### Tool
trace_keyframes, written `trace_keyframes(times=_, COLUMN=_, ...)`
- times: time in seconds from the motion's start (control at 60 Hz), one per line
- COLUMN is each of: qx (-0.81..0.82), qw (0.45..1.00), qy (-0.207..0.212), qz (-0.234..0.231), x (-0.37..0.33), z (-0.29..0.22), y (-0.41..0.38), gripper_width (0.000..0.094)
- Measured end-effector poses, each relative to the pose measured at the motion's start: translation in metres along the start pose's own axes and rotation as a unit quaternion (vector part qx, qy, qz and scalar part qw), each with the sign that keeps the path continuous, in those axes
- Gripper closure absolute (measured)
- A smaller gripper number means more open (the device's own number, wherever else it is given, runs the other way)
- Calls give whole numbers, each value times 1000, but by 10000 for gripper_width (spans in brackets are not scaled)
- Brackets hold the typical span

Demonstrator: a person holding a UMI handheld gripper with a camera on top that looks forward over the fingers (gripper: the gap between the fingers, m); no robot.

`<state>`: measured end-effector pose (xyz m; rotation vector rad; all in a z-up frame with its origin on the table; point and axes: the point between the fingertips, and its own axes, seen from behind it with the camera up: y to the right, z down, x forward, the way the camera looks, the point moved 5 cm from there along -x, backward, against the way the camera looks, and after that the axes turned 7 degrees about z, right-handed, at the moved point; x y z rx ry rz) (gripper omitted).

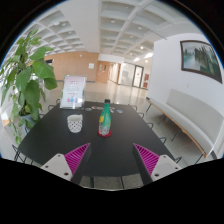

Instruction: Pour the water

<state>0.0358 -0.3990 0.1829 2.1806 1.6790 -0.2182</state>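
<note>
Two things stand near the middle of the dark desk (pixel 60 140), and reading from the left the first sight is a leafy green plant (pixel 25 70) rising beside the desk's left edge. Next comes a white cup (pixel 75 123) with a speckled pattern, standing upright on the desk, and behind it near the far edge a white placard (pixel 73 92) propped upright. Just to the right of the cup, apart from it, stands a bottle (pixel 105 118) with a green upper part and a reddish lower part, also upright. Both cup and bottle lie well beyond the claw (pixel 109 158), which hangs released above the near part of the desk, its magenta pads (pixel 76 156) spread wide with nothing between them. Further right, past the desk's right edge, a pale bench (pixel 185 115) runs along a white wall, and above it hangs a dark framed picture (pixel 200 58). An open hall with a gridded ceiling stretches behind.
</note>
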Motion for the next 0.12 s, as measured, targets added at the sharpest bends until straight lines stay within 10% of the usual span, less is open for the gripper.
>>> trace_keyframes(times=0.117, qx=-5, qw=1000, qy=6, qz=-1, x=-7, z=-2, y=2, gripper_width=83)
